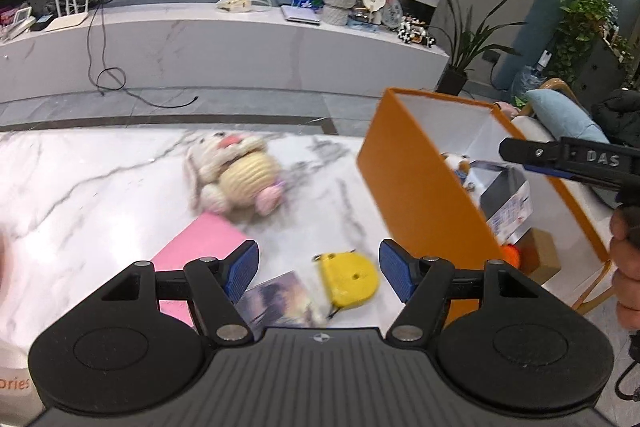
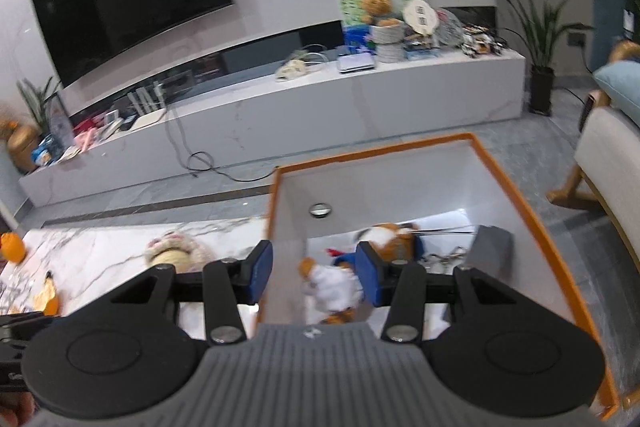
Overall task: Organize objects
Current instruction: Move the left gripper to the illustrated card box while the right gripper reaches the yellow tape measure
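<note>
My left gripper (image 1: 318,271) hangs open low over the marble table (image 1: 80,187). A yellow tape-measure-like case (image 1: 348,277) and a photo card (image 1: 276,301) lie between and below its blue pads (image 1: 242,269), untouched. A pink sheet (image 1: 196,255) and a cream plush bunny (image 1: 232,175) lie further ahead on the left. My right gripper (image 2: 314,273) is open above the near left wall of the orange box (image 2: 520,195), pads apart and empty. A white-and-orange plush toy (image 2: 332,287) lies in the box below it. In the left wrist view the right gripper (image 1: 520,151) reaches over the orange box (image 1: 420,195).
The box also holds a grey carton (image 2: 490,247), some metal bits (image 2: 444,259) and another orange plush (image 2: 394,239). An orange object (image 2: 12,245) and a yellow one (image 2: 46,297) lie at the table's far left. A hand (image 1: 624,267) grips the right tool. A chair (image 2: 608,163) stands to the right.
</note>
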The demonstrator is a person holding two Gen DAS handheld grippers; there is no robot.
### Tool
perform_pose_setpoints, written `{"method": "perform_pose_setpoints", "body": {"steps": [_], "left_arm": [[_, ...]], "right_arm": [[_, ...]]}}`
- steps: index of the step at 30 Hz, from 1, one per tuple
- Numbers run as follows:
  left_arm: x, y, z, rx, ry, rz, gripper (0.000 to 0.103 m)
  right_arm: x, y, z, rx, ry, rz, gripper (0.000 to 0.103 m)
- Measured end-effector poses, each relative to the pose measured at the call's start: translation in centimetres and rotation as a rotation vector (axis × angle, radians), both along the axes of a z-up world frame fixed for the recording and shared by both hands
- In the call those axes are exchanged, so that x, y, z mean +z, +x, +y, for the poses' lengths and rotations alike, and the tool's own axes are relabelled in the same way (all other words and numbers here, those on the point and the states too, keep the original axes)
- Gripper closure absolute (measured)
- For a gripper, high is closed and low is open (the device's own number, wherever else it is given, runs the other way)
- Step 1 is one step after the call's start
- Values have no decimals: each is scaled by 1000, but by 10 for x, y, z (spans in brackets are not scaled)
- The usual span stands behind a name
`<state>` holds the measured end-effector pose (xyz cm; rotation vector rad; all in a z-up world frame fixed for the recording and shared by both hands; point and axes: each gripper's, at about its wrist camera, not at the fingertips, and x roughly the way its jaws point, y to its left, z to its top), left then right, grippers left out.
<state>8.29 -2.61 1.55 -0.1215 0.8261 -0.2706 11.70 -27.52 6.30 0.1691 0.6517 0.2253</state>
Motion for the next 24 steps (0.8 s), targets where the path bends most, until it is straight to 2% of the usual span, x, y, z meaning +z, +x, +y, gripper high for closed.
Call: {"method": "perform_pose_setpoints", "body": {"steps": [5, 9, 11, 15, 16, 19, 24], "left_arm": [[-15, -3, 14, 35, 16, 28, 22], [-30, -10, 7, 63, 2, 49, 22], [-40, -13, -2, 85, 19, 57, 22], [-61, -18, -17, 125, 66, 50, 22], [-66, -18, -21, 122, 90, 51, 19], [-76, -17, -30, 114, 165, 49, 20], [-81, -17, -24, 101, 145, 54, 19]], "right_arm": [[-1, -14, 36, 98, -56, -31, 54], [-4, -26, 63, 176, -138, -76, 54], [-7, -30, 70, 201, -164, -80, 54], [-12, -32, 76, 221, -175, -67, 54], [-12, -31, 77, 224, -176, -65, 54], [-15, -31, 77, 228, -174, -57, 54], [-18, -31, 80, 238, -173, -44, 54]]}}
